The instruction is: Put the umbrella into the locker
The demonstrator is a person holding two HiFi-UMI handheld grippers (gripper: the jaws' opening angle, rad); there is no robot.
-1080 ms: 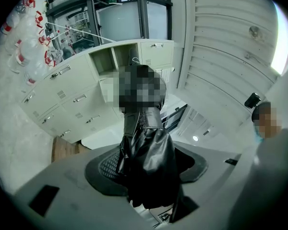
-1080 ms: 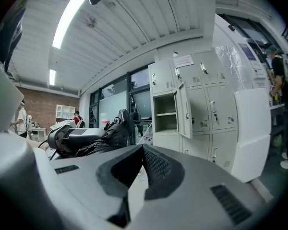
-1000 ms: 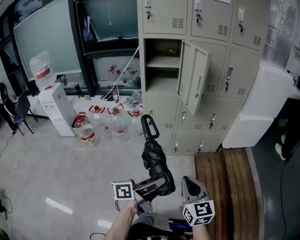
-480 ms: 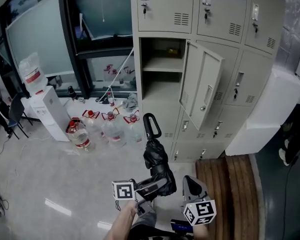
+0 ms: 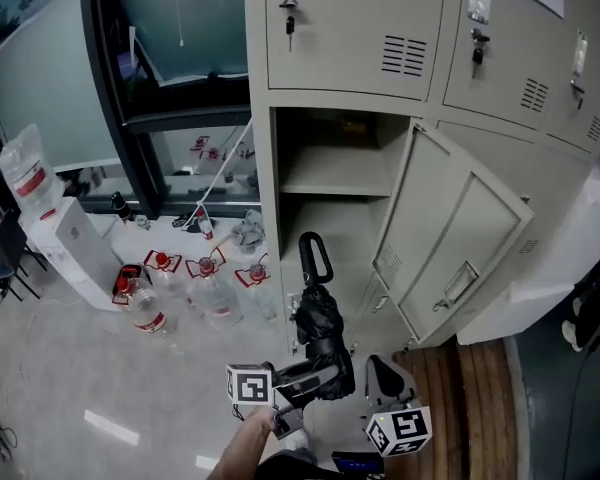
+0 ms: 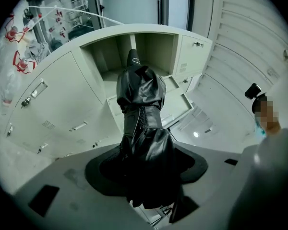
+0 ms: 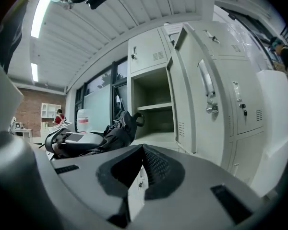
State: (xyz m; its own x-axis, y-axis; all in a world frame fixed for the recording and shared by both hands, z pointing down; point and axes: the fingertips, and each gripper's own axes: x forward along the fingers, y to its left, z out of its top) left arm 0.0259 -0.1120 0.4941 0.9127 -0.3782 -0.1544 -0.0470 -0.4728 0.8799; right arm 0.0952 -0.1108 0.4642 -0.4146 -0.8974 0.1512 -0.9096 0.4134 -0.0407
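Observation:
A folded black umbrella (image 5: 320, 330) stands upright with its loop handle (image 5: 316, 257) on top, right in front of the open locker compartment (image 5: 332, 182). My left gripper (image 5: 302, 380) is shut on the umbrella's lower part. In the left gripper view the umbrella (image 6: 140, 92) rises from the jaws toward the open compartment (image 6: 149, 49). The locker door (image 5: 458, 260) hangs open to the right. My right gripper (image 5: 382, 378) is beside the umbrella on the right, shut with nothing in it. In the right gripper view the umbrella (image 7: 116, 128) lies at the left, before the compartment (image 7: 151, 104).
Several water bottles (image 5: 205, 286) stand on the floor left of the lockers, beside a white water dispenser (image 5: 72, 238). A wooden platform (image 5: 462, 393) lies at the lower right, with a white box (image 5: 555, 263) behind the door. Closed lockers (image 5: 350, 28) surround the open one.
The whole view has drawn closer to the lockers, so the open compartment and door look larger. The umbrella stays upright in the left gripper; both grippers keep their places.

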